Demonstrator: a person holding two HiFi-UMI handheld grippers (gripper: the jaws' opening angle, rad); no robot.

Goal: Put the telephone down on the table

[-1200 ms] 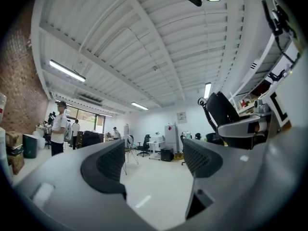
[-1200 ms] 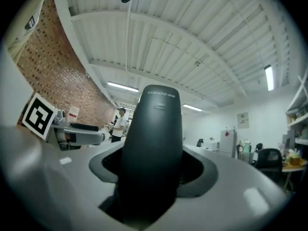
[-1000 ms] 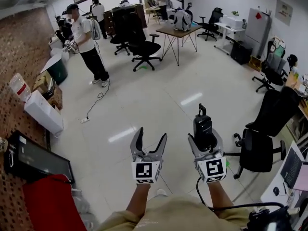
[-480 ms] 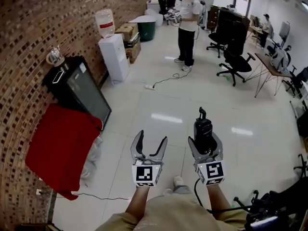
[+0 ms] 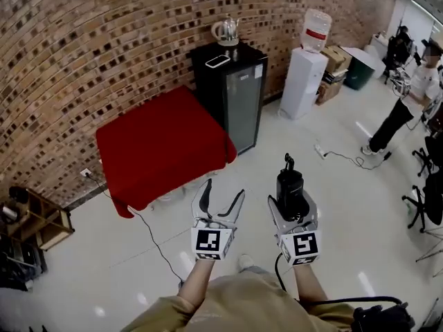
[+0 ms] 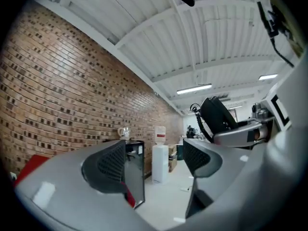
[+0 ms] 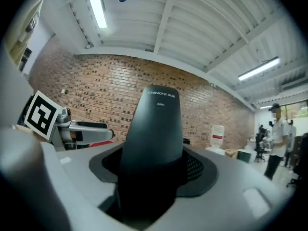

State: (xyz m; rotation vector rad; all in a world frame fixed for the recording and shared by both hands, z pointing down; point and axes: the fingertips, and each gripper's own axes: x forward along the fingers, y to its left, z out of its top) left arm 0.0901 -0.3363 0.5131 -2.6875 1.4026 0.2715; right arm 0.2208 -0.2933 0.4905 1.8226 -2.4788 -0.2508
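Right tongs (image 5: 293,206) clench the telephone (image 5: 289,185) upright for a secure carry; left tongs (image 5: 220,199) hang released and empty, with the red desk (image 5: 163,144) well apart ahead.

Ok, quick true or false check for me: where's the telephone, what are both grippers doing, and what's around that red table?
1. The right gripper is shut on the telephone. True.
2. The left gripper grips the telephone too. False: its jaws stand apart with nothing between them.
3. The telephone lies on the red table. False: it is held upright in the right gripper above the floor, short of the table.
4. A kettle stands on the black cabinet beside the table. True.
5. The water dispenser stands left of the red table. False: it stands to the right, past the black cabinet.
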